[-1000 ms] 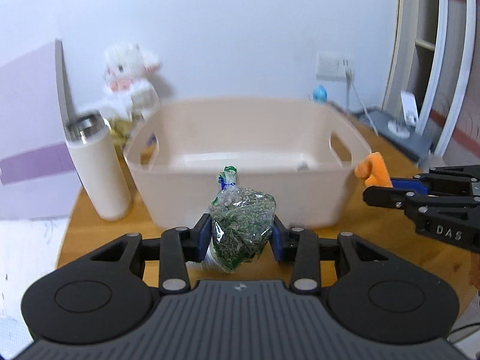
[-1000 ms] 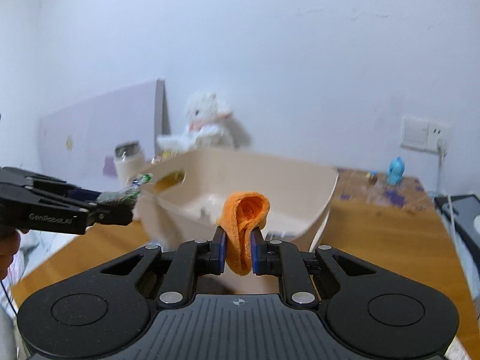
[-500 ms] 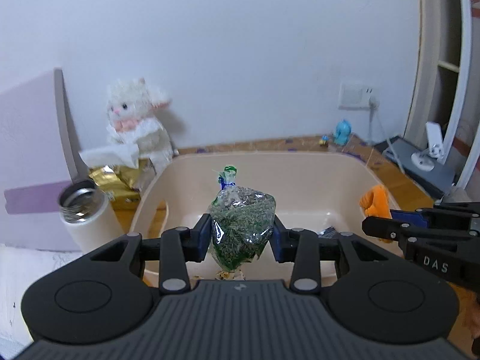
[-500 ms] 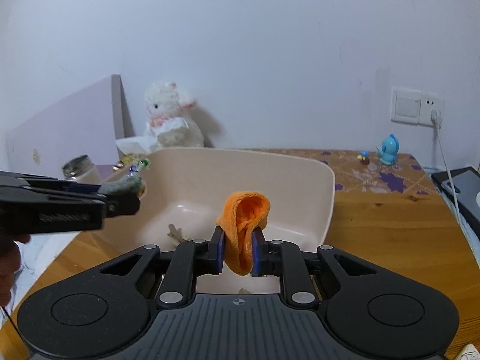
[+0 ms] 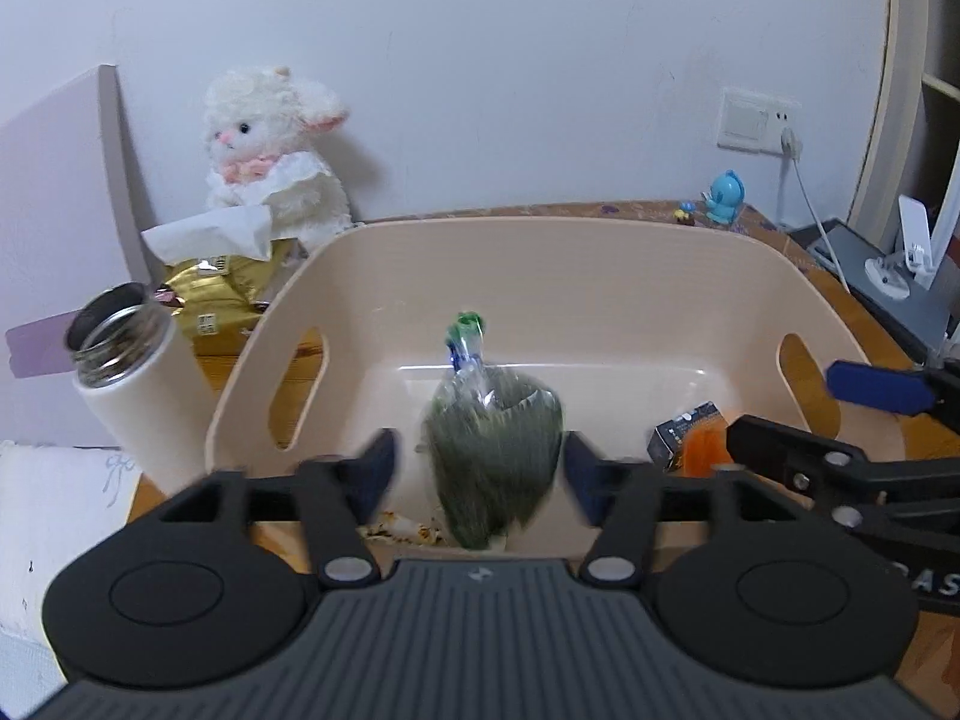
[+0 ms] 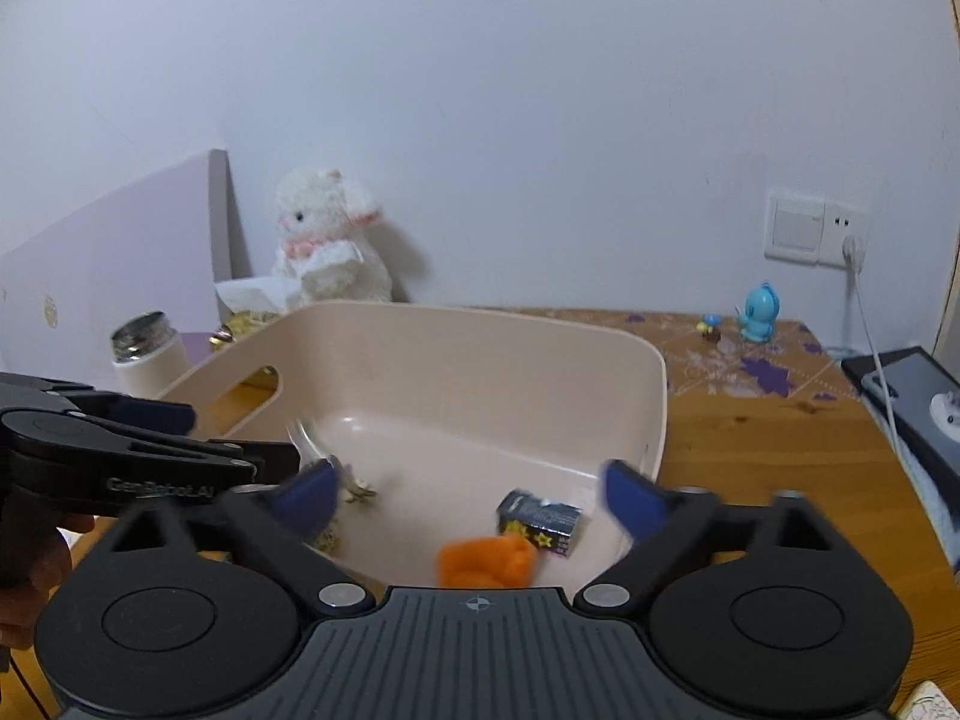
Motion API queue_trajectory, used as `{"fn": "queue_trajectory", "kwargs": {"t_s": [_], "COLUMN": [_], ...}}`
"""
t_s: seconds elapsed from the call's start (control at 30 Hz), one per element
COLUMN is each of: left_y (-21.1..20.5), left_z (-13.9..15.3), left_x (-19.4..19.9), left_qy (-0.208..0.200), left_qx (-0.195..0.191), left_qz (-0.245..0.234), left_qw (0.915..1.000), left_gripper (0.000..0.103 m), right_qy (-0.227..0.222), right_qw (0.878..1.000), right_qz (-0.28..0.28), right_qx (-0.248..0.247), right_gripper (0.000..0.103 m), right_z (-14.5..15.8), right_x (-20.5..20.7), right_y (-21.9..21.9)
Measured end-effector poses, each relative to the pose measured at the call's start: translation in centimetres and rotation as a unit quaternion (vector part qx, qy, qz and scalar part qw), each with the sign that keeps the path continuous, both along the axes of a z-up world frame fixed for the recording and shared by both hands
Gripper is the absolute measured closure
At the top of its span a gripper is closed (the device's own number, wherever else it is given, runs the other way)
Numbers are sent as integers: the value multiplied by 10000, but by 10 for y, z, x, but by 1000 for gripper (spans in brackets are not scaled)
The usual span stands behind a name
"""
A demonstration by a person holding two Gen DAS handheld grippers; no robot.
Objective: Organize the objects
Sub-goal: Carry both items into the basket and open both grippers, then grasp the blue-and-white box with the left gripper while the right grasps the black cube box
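Observation:
A beige plastic bin (image 5: 540, 252) (image 6: 540, 354) stands on the wooden table. My left gripper (image 5: 477, 465) is open above its near wall, and a clear bag of green dried herbs (image 5: 492, 456) hangs blurred between the spread fingers, free of both pads. My right gripper (image 6: 471, 495) is open over the bin's right side. An orange cloth (image 6: 486, 561) (image 5: 702, 450) lies below it in the bin, beside a small dark box (image 6: 540, 519) (image 5: 684, 429). The right gripper also shows at the right of the left wrist view (image 5: 798, 414).
A white open flask (image 5: 129, 384) (image 6: 147, 351) stands left of the bin. A white plush toy (image 5: 270, 168), tissues and gold packets (image 5: 222, 294) sit behind it. A blue figurine (image 6: 759, 312), a cable and a dark device (image 6: 906, 384) are at the right.
Both grippers have opened over the bin. The herb bag has left the left fingers and is dropping. The orange cloth has fallen from the right fingers into the bin.

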State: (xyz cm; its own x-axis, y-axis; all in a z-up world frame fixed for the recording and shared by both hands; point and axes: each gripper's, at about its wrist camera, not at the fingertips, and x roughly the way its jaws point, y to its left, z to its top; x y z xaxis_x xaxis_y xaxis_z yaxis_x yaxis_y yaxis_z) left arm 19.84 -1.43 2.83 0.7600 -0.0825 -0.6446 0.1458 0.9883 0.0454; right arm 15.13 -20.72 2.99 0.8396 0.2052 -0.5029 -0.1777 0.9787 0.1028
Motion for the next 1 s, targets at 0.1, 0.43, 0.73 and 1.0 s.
{"fn": "queue_trajectory", "kwargs": {"t_s": [0.1,0.43,0.73,1.0], "left_y": [5,24,37,42], "left_z": [12,26,-8,-40], "left_x": [-17,-69,-85,-76], "left_qy": [-198,-435,-73,345], "left_qx": [26,156,325,475], "left_qz": [-22,-63,-62,-74], "left_qw": [9998,9989,9994,9982], "left_gripper": [13,3,3,3], "right_qy": [-135,-167,633,1166], "right_qw": [9999,9997,9979,9931], "right_qz": [-16,-118,-30,-74], "right_qx": [-47,113,97,32], "right_gripper": [0,0,0,0], "right_z": [7,2,-49,-85], "right_x": [-14,-59,-66,-52], "right_y": [-1,-5,7,29]}}
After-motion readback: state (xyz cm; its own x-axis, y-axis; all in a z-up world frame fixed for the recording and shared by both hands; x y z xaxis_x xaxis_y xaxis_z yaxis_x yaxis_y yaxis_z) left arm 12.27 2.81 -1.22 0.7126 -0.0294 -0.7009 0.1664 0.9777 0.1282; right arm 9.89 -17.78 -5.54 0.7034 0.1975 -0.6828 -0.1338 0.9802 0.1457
